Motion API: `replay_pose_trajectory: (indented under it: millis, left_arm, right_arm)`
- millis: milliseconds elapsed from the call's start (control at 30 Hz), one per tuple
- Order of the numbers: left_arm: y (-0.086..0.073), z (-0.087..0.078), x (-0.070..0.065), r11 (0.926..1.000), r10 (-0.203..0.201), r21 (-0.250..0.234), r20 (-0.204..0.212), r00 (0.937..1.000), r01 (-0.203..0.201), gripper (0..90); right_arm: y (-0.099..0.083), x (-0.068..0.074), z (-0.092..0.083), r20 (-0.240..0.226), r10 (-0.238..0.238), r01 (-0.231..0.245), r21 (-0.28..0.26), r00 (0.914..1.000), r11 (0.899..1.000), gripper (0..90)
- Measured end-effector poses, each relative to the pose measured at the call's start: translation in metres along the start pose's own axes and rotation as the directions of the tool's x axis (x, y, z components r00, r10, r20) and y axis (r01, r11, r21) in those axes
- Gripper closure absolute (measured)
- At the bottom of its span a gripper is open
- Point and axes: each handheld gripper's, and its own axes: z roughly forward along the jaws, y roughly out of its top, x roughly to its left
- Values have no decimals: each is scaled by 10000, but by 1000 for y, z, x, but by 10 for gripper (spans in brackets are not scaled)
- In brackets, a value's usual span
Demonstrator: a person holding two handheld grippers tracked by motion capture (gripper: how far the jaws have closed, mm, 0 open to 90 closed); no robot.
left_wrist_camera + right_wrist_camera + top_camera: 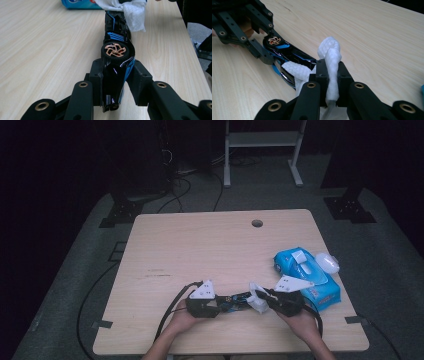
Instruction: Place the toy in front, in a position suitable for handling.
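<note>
A blue wet-wipe pack [311,277] lies on the pale wooden tabletop [200,245], its flap lid raised. The left gripper [113,82] pinches a glossy black-and-blue toy car [116,50] with copper-spoked wheels, turned on its side near the front edge, its long axis running across toward the right gripper [329,82], which pinches a soft, crumpled white wipe [332,60] against the car's far end.
</note>
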Motion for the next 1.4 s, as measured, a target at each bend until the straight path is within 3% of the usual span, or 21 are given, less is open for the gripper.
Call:
replay_pose_trajectory:
  millis: [200,367,433,533,600,700,767,833,900,1000,1133,1200,1300,1400]
  left_arm:
    - [-1,-2,0,9994,-355,-52,-176,9992,355,622]
    - [-1,-2,-5,9998,201,-24,-22,9998,-201,668]
    - [-1,-1,-5,9996,287,-40,-134,9995,-288,679]
    - [0,0,-5,9997,250,-75,-154,9996,-251,680]
    - [-1,-1,-5,9996,293,-39,-171,9994,-294,682]
    - [-3,-3,-4,9997,263,8,-160,9995,-263,695]
    - [-3,-3,-4,9996,262,-44,-146,9996,-263,697]
    - [-2,-1,-4,9994,336,15,-97,9994,-336,697]
    - [-1,0,-5,9992,390,33,-96,9992,-390,697]
    - [0,2,-5,9993,371,-2,-50,9993,-371,697]
    - [0,3,-5,9993,360,-39,-28,9993,-360,697]
    - [-1,1,-4,9994,345,-28,3,9994,-345,697]
    - [-2,-2,-2,9994,343,-23,-15,9994,-343,698]
    - [-3,-4,1,9991,431,33,-57,9991,-430,698]
  right_arm:
    - [-2,7,-2,-7,-148,148,1,9999,9999,835]
    - [0,13,-2,98,-187,186,126,9998,9997,835]
    - [5,18,4,-203,-197,199,101,9996,9998,835]
    - [13,33,19,-716,-695,709,166,9950,9973,834]
    - [18,36,21,-568,-1054,1066,185,9928,9941,834]
    - [13,22,12,123,-1044,1038,455,9945,9936,835]
    - [6,6,1,286,-382,371,366,9989,9986,836]
    - [2,0,-6,367,-184,170,380,9992,9991,837]
    - [3,4,-6,475,-419,399,428,9980,9983,838]
    - [9,15,3,218,-715,703,509,9972,9962,837]
    - [23,35,24,-583,-1139,1166,447,9918,9922,836]
    - [28,42,30,-624,-1486,1519,506,9869,9871,836]
    - [26,31,28,-544,-1409,1445,683,9885,9871,836]
    - [18,10,13,-156,-848,857,672,9963,9941,836]
